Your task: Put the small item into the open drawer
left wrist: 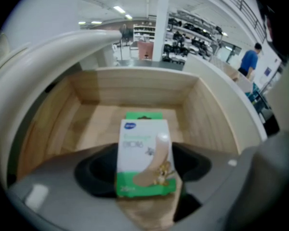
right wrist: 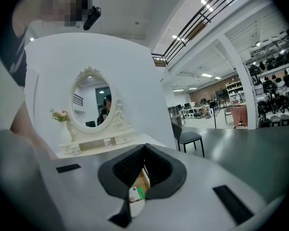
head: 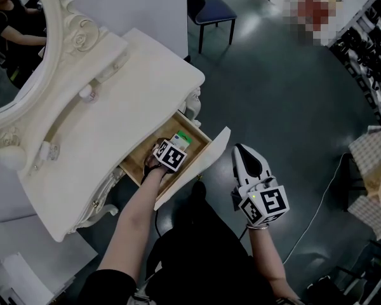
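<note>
A small white-and-green plaster box [left wrist: 144, 158] stands between the jaws of my left gripper [left wrist: 145, 170], which is shut on its sides. It hangs inside the open wooden drawer [left wrist: 135, 88]. In the head view my left gripper [head: 174, 147] reaches into the drawer [head: 135, 165] of the white vanity, and the box [head: 181, 140] peeks out past its marker cube. My right gripper [head: 243, 151] hangs over the floor to the right of the drawer front, shut and empty. Its own view shows the right gripper [right wrist: 142, 174] with pads meeting; the box [right wrist: 137, 194] shows through the slit.
The white vanity top [head: 146, 75] carries an oval mirror [head: 13, 49] and small jars [head: 87, 93]. The drawer's white front panel [head: 200, 167] juts toward me. A dark chair [head: 211, 11] stands behind on the grey floor, and a cable [head: 317, 202] runs at the right.
</note>
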A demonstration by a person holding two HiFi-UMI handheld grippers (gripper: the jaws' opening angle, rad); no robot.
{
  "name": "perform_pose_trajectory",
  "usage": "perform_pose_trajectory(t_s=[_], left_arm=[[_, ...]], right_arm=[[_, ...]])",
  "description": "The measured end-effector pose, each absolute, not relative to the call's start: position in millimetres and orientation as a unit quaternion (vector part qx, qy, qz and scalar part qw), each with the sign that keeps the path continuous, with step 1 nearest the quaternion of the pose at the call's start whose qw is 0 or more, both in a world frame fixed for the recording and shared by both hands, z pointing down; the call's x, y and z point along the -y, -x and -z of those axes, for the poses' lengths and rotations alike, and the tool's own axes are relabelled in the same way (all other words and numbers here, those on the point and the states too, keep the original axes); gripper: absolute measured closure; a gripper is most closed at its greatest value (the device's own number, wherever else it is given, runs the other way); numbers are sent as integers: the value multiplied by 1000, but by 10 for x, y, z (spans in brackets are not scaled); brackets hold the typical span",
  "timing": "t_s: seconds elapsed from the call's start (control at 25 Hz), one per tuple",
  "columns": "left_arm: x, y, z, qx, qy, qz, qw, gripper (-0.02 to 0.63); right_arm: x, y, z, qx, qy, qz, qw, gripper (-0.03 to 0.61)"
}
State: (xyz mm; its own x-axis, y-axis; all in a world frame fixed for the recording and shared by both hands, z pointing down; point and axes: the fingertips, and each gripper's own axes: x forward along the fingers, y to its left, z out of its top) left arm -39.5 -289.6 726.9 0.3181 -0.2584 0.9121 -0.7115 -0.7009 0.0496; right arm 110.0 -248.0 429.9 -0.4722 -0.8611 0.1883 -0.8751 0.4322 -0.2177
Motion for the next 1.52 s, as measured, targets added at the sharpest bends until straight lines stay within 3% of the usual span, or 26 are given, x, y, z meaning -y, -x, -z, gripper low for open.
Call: perform_pose_trajectory(t_s=[0.56,1.52], left_arm=[[3009,409,-7028,341,-792,-455,224,228],[2888,960,-4571,524,-829,-162,109,477]], right_arm=[[2482,-1086,-4300,848,-508,-149,21,581],[2322,-615,-3916,879,-464,-109,-12,581]])
